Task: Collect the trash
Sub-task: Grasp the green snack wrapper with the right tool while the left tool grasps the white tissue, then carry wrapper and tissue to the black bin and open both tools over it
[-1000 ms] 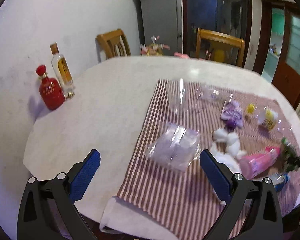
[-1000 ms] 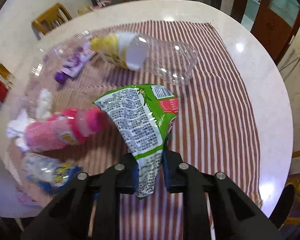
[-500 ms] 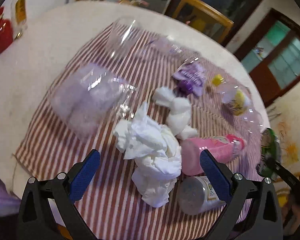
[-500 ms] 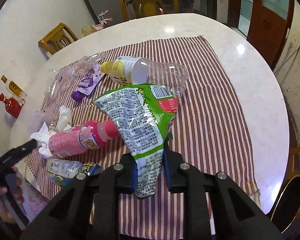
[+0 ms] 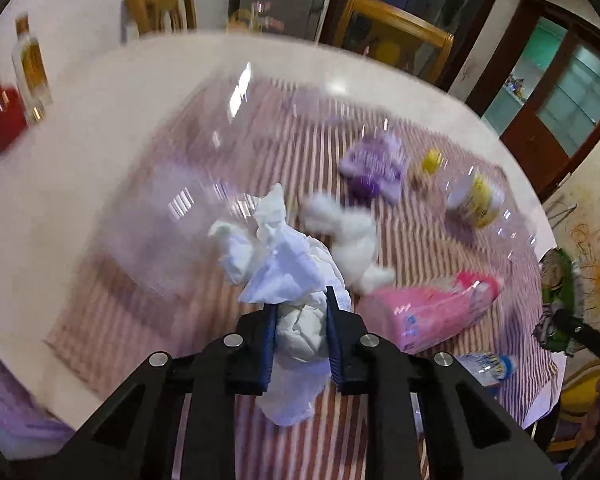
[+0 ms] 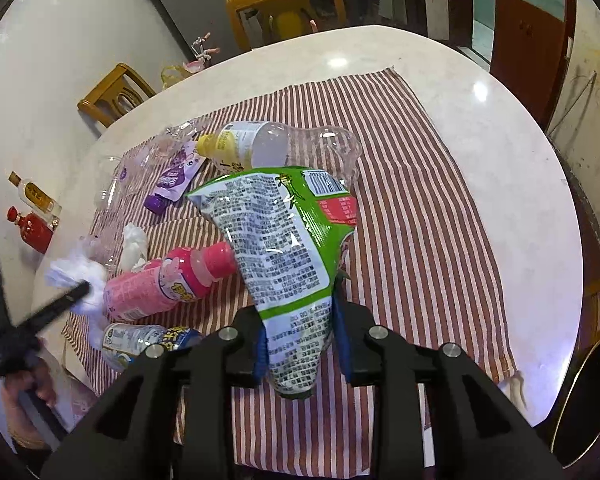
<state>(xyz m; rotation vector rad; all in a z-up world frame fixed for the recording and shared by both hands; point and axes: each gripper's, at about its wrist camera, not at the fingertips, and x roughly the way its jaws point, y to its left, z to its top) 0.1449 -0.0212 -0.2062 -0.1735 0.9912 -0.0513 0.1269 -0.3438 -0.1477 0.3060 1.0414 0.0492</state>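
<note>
Gripping a crumpled white tissue point(image 5: 300, 332), your left claw point(image 5: 300, 340) is clenched on it above the striped cloth point(image 6: 420, 208) on the round desk point(image 6: 520, 160). Your right claw point(image 6: 300, 340) pinches a green snack bag point(image 6: 288, 240). A pink bottle point(image 6: 168, 284) lies between them on the cloth.

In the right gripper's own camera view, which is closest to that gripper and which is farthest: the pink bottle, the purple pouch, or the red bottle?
From the right gripper, shut on the green snack bag:
1. Pink bottle, just left, lying on the striped cloth.
2. Purple pouch, farther up-left on the cloth.
3. Red bottle, far left, off the cloth by the wall.
</note>
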